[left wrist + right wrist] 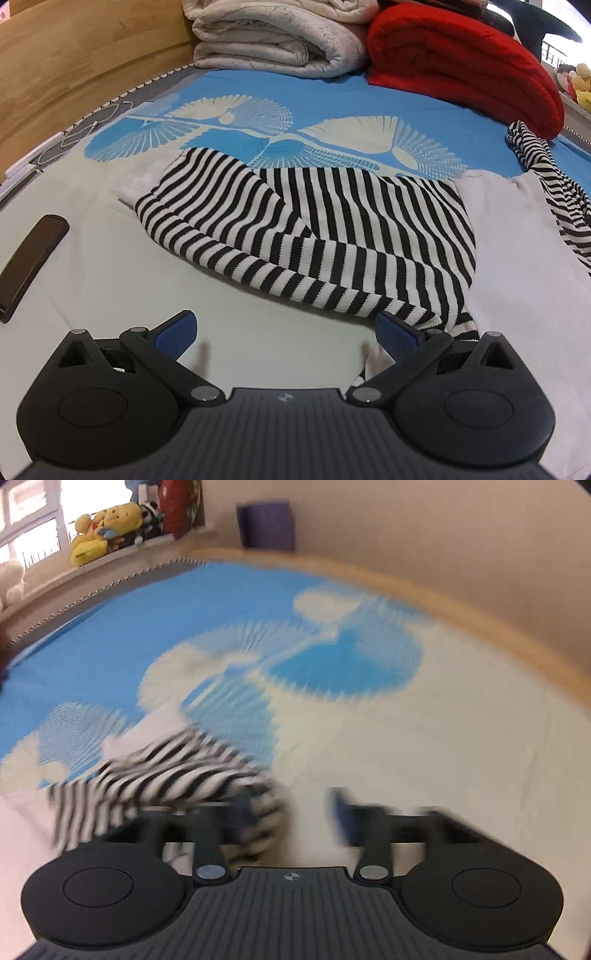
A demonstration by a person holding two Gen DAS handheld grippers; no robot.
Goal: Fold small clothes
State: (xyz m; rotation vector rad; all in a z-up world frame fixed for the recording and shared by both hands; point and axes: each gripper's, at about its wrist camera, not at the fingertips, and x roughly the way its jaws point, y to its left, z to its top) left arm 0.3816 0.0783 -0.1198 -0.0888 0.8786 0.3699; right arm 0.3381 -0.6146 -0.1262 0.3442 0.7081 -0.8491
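A black-and-white striped garment [314,229] lies partly folded on the bed, with white cloth [517,236] beside it and a striped sleeve [554,184] trailing off to the right. My left gripper [286,334] hovers low at the garment's near edge, open and holding nothing. Its right finger [395,336] sits just over the striped hem. The right wrist view is blurred. There the right gripper [295,818] stands open, with a bunched striped part of the garment [177,775] lying against its left finger [247,812]. Bare sheet shows between its pads.
The bed sheet [332,99] is blue and cream with a fan print. Folded cream [273,37] and red [461,62] blankets are stacked at the far end. A dark flat object [33,258] lies at the left. Wooden board [74,55], plush toys [103,528].
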